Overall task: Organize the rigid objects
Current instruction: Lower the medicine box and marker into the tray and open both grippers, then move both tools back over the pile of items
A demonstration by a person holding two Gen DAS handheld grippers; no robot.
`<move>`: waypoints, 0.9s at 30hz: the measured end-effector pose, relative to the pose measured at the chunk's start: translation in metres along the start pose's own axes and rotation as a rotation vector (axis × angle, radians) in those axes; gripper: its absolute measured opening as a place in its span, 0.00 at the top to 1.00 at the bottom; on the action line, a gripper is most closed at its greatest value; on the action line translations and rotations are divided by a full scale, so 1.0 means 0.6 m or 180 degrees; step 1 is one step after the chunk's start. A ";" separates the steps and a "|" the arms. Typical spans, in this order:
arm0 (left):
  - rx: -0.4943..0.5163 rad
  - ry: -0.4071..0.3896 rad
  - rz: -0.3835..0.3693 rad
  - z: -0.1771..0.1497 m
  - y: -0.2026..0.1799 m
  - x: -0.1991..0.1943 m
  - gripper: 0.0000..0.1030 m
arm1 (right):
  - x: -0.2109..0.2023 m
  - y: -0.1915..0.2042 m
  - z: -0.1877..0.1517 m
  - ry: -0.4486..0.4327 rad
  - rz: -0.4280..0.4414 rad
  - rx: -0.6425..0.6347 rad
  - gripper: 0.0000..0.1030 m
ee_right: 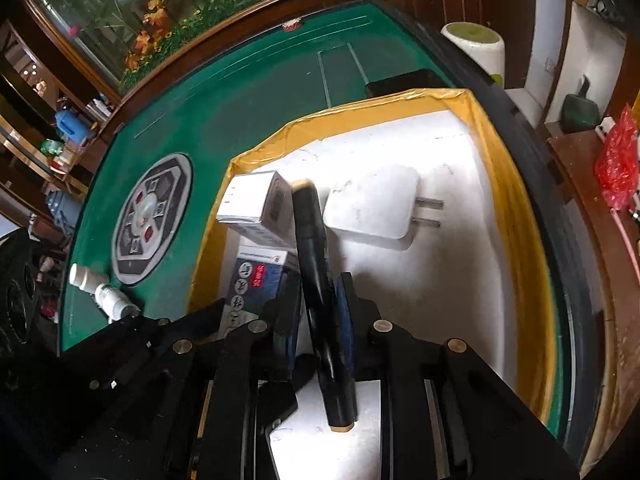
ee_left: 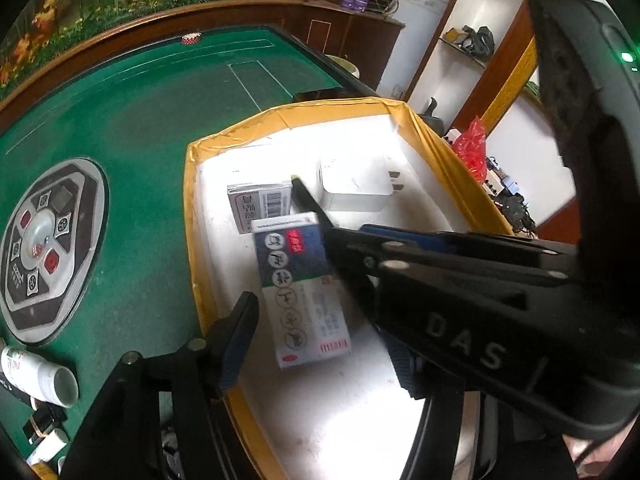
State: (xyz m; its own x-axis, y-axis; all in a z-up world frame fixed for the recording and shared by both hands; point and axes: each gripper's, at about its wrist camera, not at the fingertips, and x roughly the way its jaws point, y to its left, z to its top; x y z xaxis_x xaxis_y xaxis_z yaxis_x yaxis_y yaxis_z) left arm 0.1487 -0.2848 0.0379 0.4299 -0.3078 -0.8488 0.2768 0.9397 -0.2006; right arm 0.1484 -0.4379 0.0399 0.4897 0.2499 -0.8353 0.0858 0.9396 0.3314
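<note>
- A room with dark wood cabinets and a flower mural surrounds a green felt mahjong table (ee_left: 140,112) with a round grey-and-black control panel (ee_left: 48,248) at its centre.
- On the table near its right edge sits a shallow white foam box with yellow tape along its rim (ee_left: 190,208), the largest thing on the felt.
- The right gripper (ee_right: 320,312) reaches low over the near end of the box, fingers pointing toward the far wall; its jaws are pressed together on a slim black cylindrical tube with pale cream end caps (ee_right: 316,280), gripped around mid-length.
- The tube's long axis runs roughly along the gripper's fingers, far end tilted slightly left and ending between a small box and a charger; whether it touches the box floor cannot be told.
- The left gripper (ee_left: 312,320) hangs over the box's left rim with its jaws spread wide and nothing between them; its left finger (ee_left: 236,344) is over the yellow rim.
- Inside the box lies a white square wall charger with two metal prongs (ee_right: 372,208), prongs pointing right.
- A blue-and-white printed carton (ee_left: 304,292) lies flat, lengthwise, near the left wall.
- A small grey-white barcoded carton (ee_left: 260,204) sits just beyond it.
- White plastic pill bottles (ee_right: 104,292) lie on the felt left of the box.
</note>
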 end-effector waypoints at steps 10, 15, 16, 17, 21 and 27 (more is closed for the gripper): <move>0.0012 -0.0146 -0.0148 -0.030 0.013 -0.067 0.40 | -0.043 0.015 -0.021 -0.0264 -0.0021 0.0038 0.83; 0.0059 -0.0339 -0.0284 -0.061 0.030 -0.125 0.40 | -0.098 0.049 -0.077 -0.0472 0.0226 -0.0017 0.82; 0.0069 -0.0396 -0.0315 -0.069 0.036 -0.140 0.40 | -0.110 0.061 -0.093 -0.0526 0.0315 -0.0035 0.82; 0.0077 -0.0431 -0.0329 -0.075 0.039 -0.148 0.38 | -0.120 0.074 -0.108 -0.0584 0.0387 -0.0067 0.82; 0.0295 -0.0625 -0.0288 -0.114 0.052 -0.190 0.36 | -0.154 0.115 -0.167 -0.0874 0.0567 -0.0168 0.66; 0.0449 -0.0724 -0.0230 -0.162 0.091 -0.210 0.33 | -0.159 0.142 -0.218 -0.1028 0.0709 -0.0098 0.64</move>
State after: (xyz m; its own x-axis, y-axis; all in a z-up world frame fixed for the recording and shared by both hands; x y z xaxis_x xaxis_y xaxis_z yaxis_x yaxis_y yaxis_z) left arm 0.0258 -0.1804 0.0863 0.5821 -0.4138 -0.6999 0.4239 0.8890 -0.1730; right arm -0.0044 -0.3512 0.0903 0.7415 0.3666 -0.5619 -0.0770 0.8785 0.4716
